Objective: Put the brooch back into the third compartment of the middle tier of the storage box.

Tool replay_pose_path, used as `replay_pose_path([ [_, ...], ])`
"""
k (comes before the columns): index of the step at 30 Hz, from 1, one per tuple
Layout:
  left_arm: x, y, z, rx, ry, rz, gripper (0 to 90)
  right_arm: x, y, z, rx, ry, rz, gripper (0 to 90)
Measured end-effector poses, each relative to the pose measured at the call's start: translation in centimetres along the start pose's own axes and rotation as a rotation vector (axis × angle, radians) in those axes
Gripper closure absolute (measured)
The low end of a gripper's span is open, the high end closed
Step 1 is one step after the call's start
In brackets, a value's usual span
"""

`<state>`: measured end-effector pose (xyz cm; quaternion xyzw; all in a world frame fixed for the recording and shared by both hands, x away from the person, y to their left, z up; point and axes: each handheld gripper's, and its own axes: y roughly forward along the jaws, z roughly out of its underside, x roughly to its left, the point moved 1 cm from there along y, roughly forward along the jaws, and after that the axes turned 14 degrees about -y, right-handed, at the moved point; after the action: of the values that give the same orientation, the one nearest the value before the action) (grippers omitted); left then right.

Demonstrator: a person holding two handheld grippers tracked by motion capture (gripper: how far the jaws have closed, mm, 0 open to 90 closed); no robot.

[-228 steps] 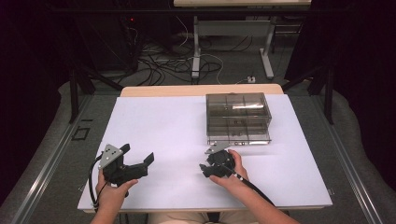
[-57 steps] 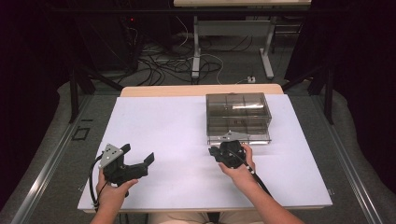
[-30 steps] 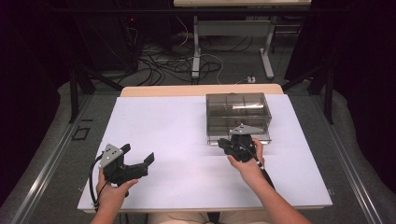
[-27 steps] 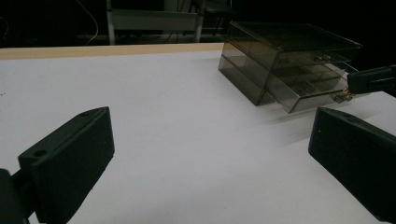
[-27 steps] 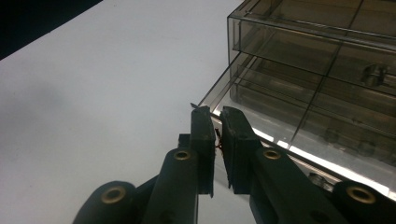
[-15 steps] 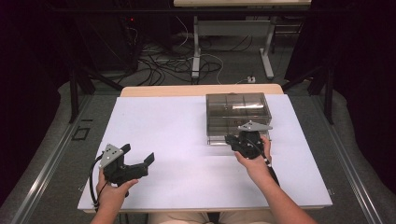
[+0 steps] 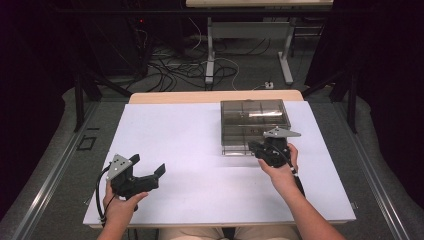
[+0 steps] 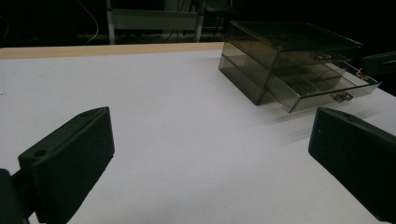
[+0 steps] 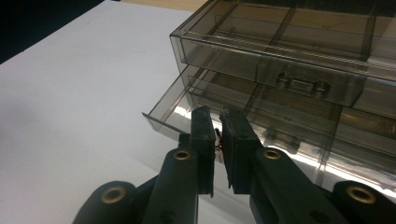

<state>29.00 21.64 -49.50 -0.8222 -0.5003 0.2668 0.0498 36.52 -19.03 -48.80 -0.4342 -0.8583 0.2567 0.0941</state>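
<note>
— How does the black two-jaw left gripper [image 7: 142,176] stand?
— Low in the person's left hand [image 7: 119,207], jaws spread wide apart, nothing between them.
— And the black two-jaw right gripper [image 9: 216,135]?
— Jaws nearly together, a small reddish bit pinched between them. The right hand [image 7: 282,170] grips it from behind, forearm stretched forward.

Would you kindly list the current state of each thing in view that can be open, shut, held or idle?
Lower drawer: pulled partly out of the smoked clear box.
Upper drawer: pushed in.
Right gripper: jaws nearly together over the open drawer, pinching something small and reddish; too small to tell what.
Left gripper: jaws wide open, nothing between them, held over the white tabletop away from the box.
</note>
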Motion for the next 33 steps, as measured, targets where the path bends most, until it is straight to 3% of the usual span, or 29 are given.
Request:
replay_pose_path([
  [11, 0.0, 0.0, 0.0, -0.001, 0.001, 0.0, 0.3, -1.5, -1.0, 0.3, -0.006, 0.038, 0.031, 83.7],
  [12, 0.0, 0.1, 0.0, -0.003, 0.004, 0.0, 0.3, -1.8, -1.2, 0.3, -0.001, 0.024, 0.038, 83.7],
  [33, 0.0, 0.1, 0.0, 0.002, 0.0, -0.002, 0.3, -3.9, -1.9, 0.6, 0.007, 0.062, 0.081, 83.7],
])
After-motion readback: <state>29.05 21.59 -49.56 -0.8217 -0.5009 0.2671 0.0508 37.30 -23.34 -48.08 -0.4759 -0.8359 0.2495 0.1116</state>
